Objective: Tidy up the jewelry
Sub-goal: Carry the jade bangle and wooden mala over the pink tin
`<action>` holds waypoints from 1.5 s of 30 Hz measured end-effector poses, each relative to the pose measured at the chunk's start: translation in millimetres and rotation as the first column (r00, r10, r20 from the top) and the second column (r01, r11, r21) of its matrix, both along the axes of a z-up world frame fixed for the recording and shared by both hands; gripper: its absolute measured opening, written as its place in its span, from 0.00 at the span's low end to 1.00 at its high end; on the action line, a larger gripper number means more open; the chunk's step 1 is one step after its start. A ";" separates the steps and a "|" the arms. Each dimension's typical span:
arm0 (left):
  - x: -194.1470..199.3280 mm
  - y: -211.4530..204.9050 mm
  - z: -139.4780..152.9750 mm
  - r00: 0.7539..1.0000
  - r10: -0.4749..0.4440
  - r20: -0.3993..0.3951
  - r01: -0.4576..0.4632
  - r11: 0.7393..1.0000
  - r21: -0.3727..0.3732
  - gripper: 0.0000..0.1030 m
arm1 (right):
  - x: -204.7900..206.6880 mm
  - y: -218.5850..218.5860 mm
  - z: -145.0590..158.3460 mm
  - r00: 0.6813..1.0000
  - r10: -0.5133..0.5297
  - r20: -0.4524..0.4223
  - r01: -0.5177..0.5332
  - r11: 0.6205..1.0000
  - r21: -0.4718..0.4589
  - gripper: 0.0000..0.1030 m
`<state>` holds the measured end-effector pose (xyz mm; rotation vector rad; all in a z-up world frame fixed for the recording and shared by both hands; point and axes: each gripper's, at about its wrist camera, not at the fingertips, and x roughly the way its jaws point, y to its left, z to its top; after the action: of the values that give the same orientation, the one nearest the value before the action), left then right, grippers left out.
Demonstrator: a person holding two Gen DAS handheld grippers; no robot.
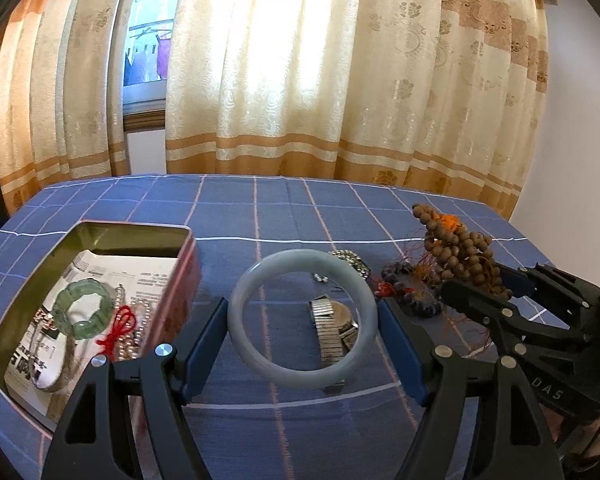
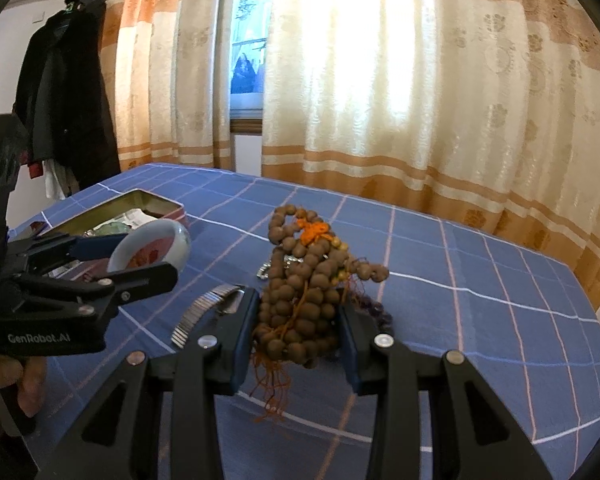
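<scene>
Table with a blue checked cloth (image 1: 260, 208) and the items resting on it.

An open tin (image 1: 100, 240) stands at the left side of the cloth. Toward the middle lie a metal-banded watch (image 1: 332, 328), a small string of silvery beads (image 1: 350, 259) behind it, and a dark purple bead bracelet (image 1: 404, 280) with a red knot to the right of the watch.

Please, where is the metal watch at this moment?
In the left wrist view the metal watch lies on the blue tablecloth, seen through the pale bangle held by the left gripper, right of the tin.
</scene>
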<state>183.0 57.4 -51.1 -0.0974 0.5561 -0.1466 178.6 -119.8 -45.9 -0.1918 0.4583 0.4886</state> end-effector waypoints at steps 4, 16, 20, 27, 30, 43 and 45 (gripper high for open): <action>1.2 8.5 0.6 1.000 0.011 -0.003 -0.011 1.000 0.005 0.74 | 2.0 9.0 2.4 1.000 0.015 0.004 -0.015 1.000 -0.001 0.39; -2.0 37.3 6.6 0.999 0.053 0.005 -0.053 0.999 0.008 0.74 | 3.7 41.7 14.2 0.997 0.081 0.011 -0.081 0.996 -0.027 0.39; -5.1 47.0 11.0 0.998 0.065 0.013 -0.065 0.998 0.014 0.74 | 3.5 53.0 18.9 0.995 0.099 0.013 -0.099 0.995 -0.035 0.39; -6.4 76.8 23.2 0.993 0.111 0.027 -0.112 0.993 0.041 0.74 | 4.8 76.7 33.1 0.989 0.145 0.012 -0.144 0.989 -0.036 0.39; -4.9 92.9 26.7 0.989 0.142 0.031 -0.144 0.988 0.058 0.74 | 5.5 90.5 38.5 0.986 0.166 0.023 -0.165 0.985 -0.044 0.39; 18.4 156.5 24.9 0.972 0.233 -0.022 -0.230 0.969 0.089 0.74 | 21.0 151.4 37.4 0.968 0.250 0.008 -0.249 0.967 -0.052 0.39; 23.8 162.0 22.5 0.970 0.238 -0.037 -0.234 0.968 0.088 0.74 | 26.0 161.1 33.4 0.966 0.258 -0.005 -0.258 0.965 -0.053 0.39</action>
<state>206.8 219.3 -28.5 -0.0855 0.5928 0.1119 204.6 41.3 -12.5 -0.3055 0.4471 0.7319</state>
